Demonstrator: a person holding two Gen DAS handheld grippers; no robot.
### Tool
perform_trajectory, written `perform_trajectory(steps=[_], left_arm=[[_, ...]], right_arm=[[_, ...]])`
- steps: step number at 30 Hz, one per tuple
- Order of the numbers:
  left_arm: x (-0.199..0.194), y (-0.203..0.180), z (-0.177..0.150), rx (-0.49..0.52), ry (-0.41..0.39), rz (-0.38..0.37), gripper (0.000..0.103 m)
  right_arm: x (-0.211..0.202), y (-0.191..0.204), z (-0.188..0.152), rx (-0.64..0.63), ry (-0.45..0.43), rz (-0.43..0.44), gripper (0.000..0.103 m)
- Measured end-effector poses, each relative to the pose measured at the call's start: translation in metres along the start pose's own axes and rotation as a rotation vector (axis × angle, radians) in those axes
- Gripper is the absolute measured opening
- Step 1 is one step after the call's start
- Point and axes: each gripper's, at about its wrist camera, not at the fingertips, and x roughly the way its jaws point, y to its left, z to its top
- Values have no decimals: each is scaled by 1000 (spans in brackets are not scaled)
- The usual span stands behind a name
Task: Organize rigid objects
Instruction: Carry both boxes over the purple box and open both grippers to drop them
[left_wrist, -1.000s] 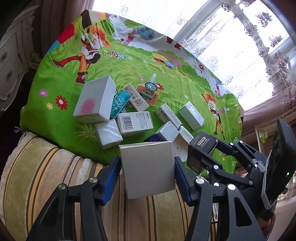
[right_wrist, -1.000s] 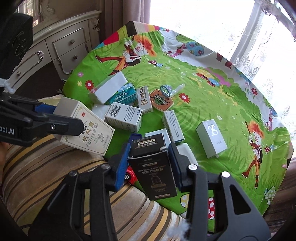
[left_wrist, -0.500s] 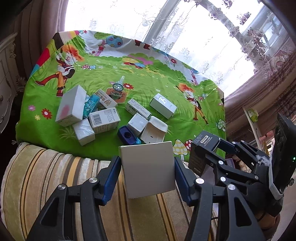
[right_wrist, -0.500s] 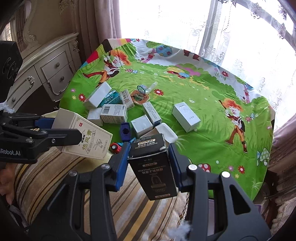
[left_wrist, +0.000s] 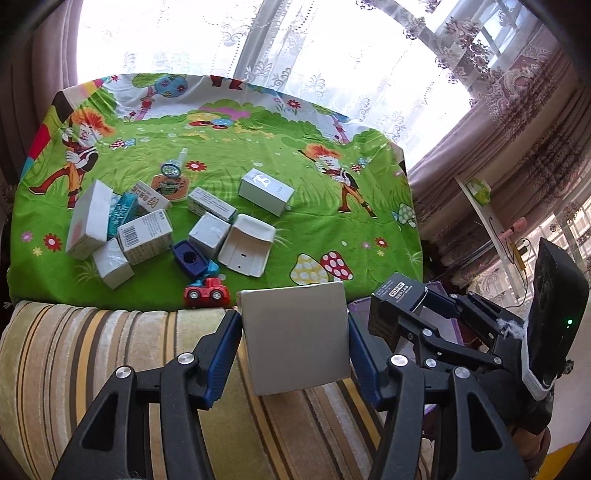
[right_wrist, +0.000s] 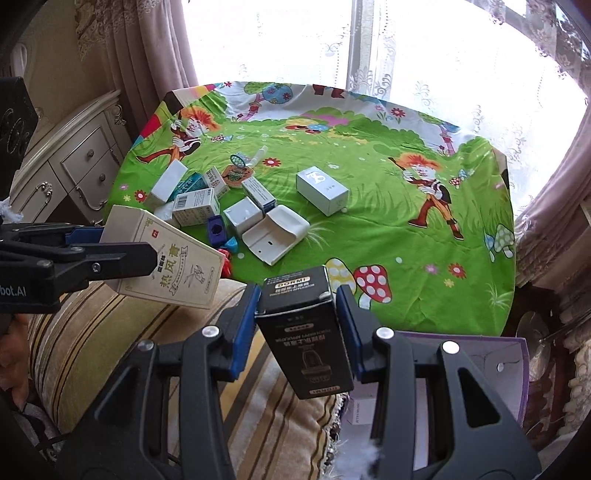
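Bright lace-curtained windows stand behind a table under a green cartoon cloth (left_wrist: 229, 122), with a striped cushion (left_wrist: 110, 354) below both jaws. The left gripper (left_wrist: 294, 343) pinches a cream box (left_wrist: 295, 339) between its blue pads, its printed face showing in the right wrist view. The right gripper (right_wrist: 301, 332) clamps a black box (right_wrist: 306, 332) upright between its pads. Well ahead of both jaws lie scattered small boxes (left_wrist: 144, 236), a white tray (left_wrist: 245, 249) and a red toy car (left_wrist: 207, 293) near the cloth's front edge.
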Motion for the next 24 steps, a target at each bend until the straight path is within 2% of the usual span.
perform_trajectory(steps=[8, 16, 21, 24], left_arm=[[11, -38, -7, 58, 51, -161, 58], [36, -74, -19, 102, 146, -308, 58], [50, -92, -29, 120, 193, -359, 58], [63, -97, -34, 98, 250, -409, 65]], right_arm=[[-24, -34, -34, 120, -4, -88, 47], [-38, -69, -71, 242, 7, -169, 47], [-41, -89, -97, 310, 35, -212, 47], [-45, -96, -107, 329, 50, -234, 47]])
